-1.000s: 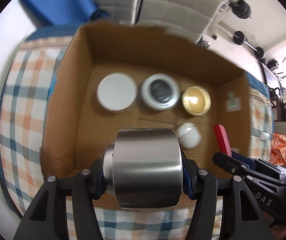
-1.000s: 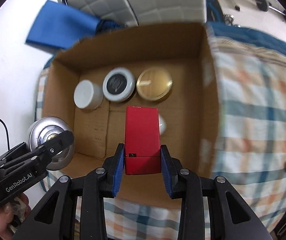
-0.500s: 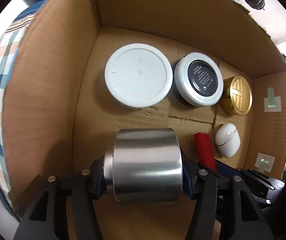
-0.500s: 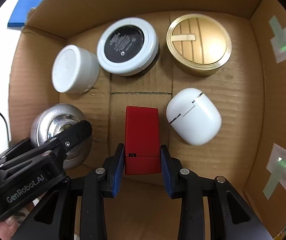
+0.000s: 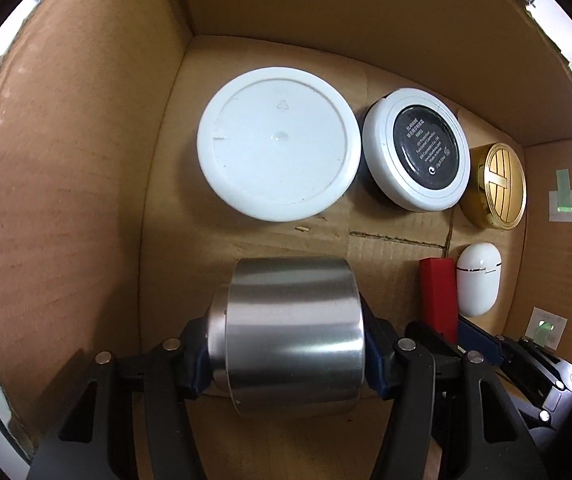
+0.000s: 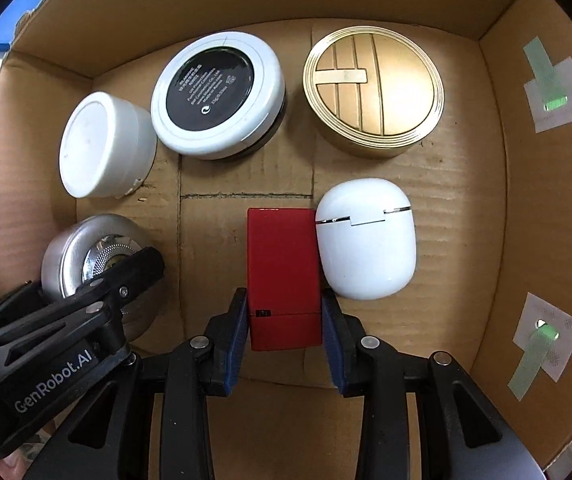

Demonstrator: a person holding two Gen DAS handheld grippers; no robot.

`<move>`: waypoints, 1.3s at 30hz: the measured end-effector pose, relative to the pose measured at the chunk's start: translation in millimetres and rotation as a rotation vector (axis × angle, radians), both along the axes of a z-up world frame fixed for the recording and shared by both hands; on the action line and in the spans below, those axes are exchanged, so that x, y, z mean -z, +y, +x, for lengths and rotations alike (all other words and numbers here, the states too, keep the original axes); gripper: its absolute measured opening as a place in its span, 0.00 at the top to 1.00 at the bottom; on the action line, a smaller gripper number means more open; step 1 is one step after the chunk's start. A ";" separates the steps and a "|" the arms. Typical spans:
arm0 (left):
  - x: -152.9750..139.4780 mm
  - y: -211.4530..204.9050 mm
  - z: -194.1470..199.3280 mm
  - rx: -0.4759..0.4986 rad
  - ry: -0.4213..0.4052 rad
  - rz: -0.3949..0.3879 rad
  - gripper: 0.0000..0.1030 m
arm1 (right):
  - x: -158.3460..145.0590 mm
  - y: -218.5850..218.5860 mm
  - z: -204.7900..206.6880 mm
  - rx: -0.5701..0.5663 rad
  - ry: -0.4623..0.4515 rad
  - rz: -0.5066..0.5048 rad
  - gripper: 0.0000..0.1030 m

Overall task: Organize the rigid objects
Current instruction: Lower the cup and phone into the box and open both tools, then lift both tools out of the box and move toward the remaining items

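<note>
My left gripper (image 5: 286, 354) is shut on a silver metal tin (image 5: 294, 320), held on its side low over the floor of a cardboard box (image 5: 65, 200), near the left wall. My right gripper (image 6: 283, 320) is shut on a red rectangular box (image 6: 281, 264), blue pads on its two long sides. The red box sits low in the middle of the cardboard box (image 6: 546, 220), right against a white earbud case (image 6: 366, 240). The right wrist view shows the silver tin (image 6: 81, 248) at lower left, partly hidden by the left gripper's black fingers.
Along the far wall stand a white jar (image 5: 277, 148), a white-rimmed compact with a black label (image 5: 418, 152) and a gold round tin (image 5: 494, 188). Green tape tabs (image 6: 554, 96) mark the right wall. Bare floor shows between the silver tin and the red box.
Both grippers have sunk from above the cardboard box to down inside it, each still holding its load. The red box now sits beside the earbud case.
</note>
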State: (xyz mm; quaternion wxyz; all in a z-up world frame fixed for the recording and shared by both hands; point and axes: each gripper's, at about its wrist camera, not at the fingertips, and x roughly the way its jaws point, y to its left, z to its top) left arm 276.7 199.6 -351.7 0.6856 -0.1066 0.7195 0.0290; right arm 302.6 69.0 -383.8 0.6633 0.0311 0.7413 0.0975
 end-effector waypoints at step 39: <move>-170.6 -20.7 -78.7 0.020 -0.243 0.092 0.00 | -175.1 -44.9 -78.0 -0.014 -0.251 -0.011 0.00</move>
